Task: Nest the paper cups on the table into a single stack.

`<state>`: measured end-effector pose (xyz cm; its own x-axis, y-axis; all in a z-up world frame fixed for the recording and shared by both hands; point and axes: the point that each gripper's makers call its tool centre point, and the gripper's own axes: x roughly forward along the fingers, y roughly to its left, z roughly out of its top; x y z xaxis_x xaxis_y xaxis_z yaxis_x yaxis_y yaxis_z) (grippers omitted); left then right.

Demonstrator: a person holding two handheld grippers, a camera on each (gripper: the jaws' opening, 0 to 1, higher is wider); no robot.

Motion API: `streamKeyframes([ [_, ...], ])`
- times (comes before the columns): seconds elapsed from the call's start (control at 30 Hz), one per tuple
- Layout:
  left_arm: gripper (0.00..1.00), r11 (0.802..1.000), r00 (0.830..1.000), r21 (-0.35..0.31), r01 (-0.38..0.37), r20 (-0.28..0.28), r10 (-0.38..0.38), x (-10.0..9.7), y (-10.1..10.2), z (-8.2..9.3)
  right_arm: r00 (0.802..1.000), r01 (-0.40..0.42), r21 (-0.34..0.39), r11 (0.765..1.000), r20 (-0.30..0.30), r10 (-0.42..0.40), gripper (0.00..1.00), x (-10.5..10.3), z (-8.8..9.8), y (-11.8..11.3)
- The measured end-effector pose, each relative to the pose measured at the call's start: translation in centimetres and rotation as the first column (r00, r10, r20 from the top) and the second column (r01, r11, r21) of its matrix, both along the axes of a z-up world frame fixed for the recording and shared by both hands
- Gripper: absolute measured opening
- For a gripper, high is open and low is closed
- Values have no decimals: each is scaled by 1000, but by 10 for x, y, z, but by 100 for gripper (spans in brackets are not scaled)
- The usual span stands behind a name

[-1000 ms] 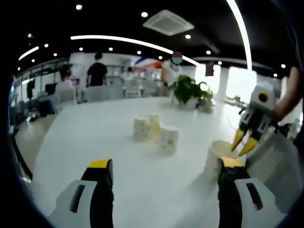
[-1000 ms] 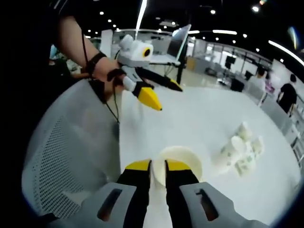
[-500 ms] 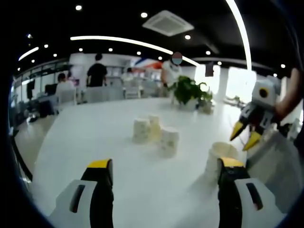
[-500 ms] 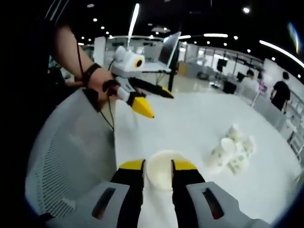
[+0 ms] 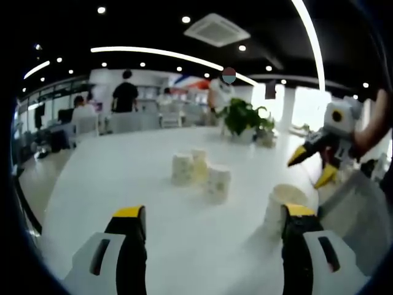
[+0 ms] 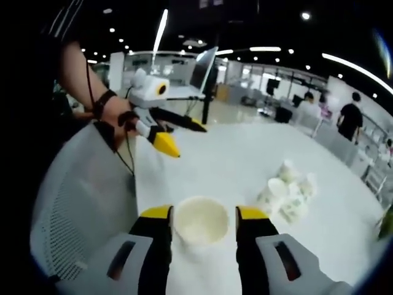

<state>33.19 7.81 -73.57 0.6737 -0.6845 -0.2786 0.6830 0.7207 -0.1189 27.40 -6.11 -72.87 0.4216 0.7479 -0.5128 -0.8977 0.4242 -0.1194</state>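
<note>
White tabletop (image 5: 123, 178) runs through the left gripper view. On it, toward the middle, a cluster of paper cups (image 5: 201, 173) stands upright, pale cream with faint print, packed so they touch or nearly touch. Nearer and to the right stands a cup stack (image 5: 280, 206), open mouth up, its rim a pale ring, just beside the right-hand jaw of the left gripper (image 5: 209, 224). That gripper's yellow-tipped jaws stand wide apart with nothing between them. Farther right, the right gripper (image 5: 310, 165) hangs above the table edge in a person's hand, its two yellow tips spread. A potted plant (image 5: 244, 117) sits at the far side, and people stand beyond.

From the right gripper view, the cup stack (image 6: 201, 219) is seen from above, a round cream mouth sitting between the parted jaws of the right gripper (image 6: 202, 216); whether the jaws touch it I cannot tell. The cluster of paper cups (image 6: 286, 192) lies off to the right on the table (image 6: 227, 157), well apart from the stack. The left gripper (image 6: 178, 135) shows at upper left, held by a hand (image 6: 113, 117), jaws spread. A mesh chair back (image 6: 86, 203) fills the lower left.
</note>
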Motion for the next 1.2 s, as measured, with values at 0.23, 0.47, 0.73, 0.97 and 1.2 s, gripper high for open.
streamKeyframes([
  [0.23,89,1000,1000,3,0,0,0,-1,-1,-1,999,34,9,999,3,-34,42,6,2,-6],
  [0.47,89,1000,1000,0,0,0,0,-2,-1,0,997,68,15,998,23,-68,50,12,4,-13],
  [0.73,89,1000,1000,-1,0,2,0,-3,-2,0,994,105,28,994,24,-105,55,16,5,-22],
  [0.97,89,1000,1000,-2,-2,3,2,-3,-2,1,986,164,36,986,25,-165,68,24,5,-35],
  [1.2,89,1000,1000,-3,-3,3,3,-3,-2,1,975,220,50,974,24,-221,75,32,9,-47],
])
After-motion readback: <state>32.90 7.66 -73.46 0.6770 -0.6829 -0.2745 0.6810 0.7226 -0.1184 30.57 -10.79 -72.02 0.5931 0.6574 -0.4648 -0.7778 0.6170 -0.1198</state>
